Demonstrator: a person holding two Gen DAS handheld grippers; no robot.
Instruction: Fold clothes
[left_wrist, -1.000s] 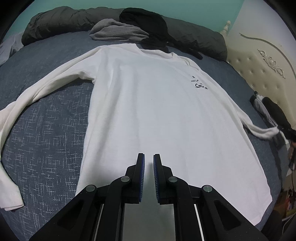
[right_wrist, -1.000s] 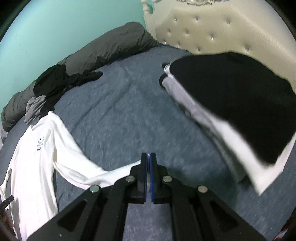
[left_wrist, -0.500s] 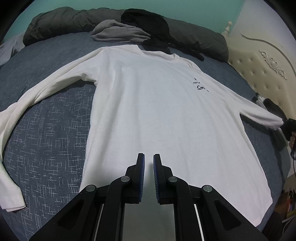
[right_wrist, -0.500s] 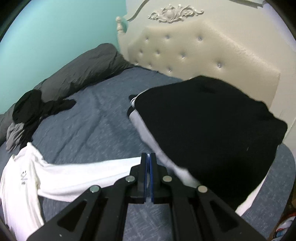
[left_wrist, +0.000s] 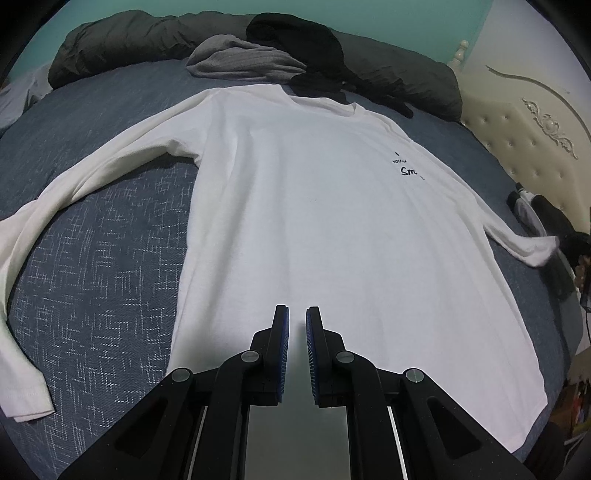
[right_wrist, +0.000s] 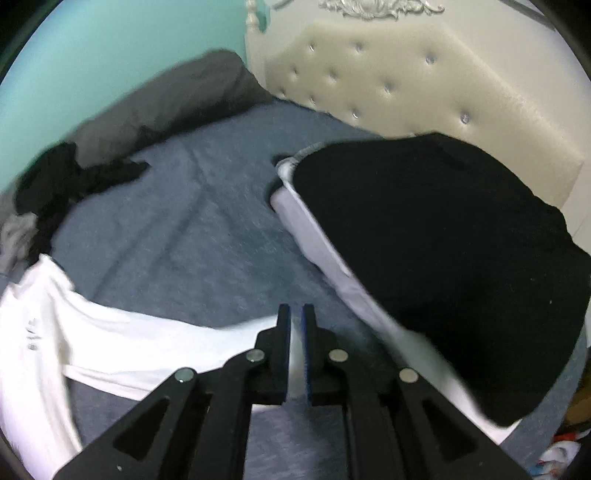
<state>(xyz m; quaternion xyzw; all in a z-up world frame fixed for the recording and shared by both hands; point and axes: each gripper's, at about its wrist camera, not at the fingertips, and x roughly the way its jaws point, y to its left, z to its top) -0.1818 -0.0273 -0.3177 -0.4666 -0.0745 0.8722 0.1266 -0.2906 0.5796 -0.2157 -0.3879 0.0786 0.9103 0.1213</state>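
Note:
A white long-sleeve shirt (left_wrist: 314, 221) lies face up and spread flat on the blue-grey bed (left_wrist: 92, 277). My left gripper (left_wrist: 297, 314) hovers over the shirt's hem, its jaws a narrow gap apart with nothing between them. The shirt's left sleeve (left_wrist: 92, 177) curves down the bed. Its right sleeve (right_wrist: 166, 339) stretches out straight, and its cuff ends under my right gripper (right_wrist: 296, 312). That gripper's jaws are opening; a slit shows between the pads and they do not press on the cloth.
A stack of folded clothes (right_wrist: 443, 240) with a black garment on top sits by the cream tufted headboard (right_wrist: 406, 85). A dark grey duvet (left_wrist: 147, 40), a grey garment (left_wrist: 240, 62) and a black garment (left_wrist: 295, 37) lie beyond the shirt's collar.
My right gripper drew the right sleeve outward toward the folded stack, straightening it, and its shut jaws have parted slightly. My left gripper kept still.

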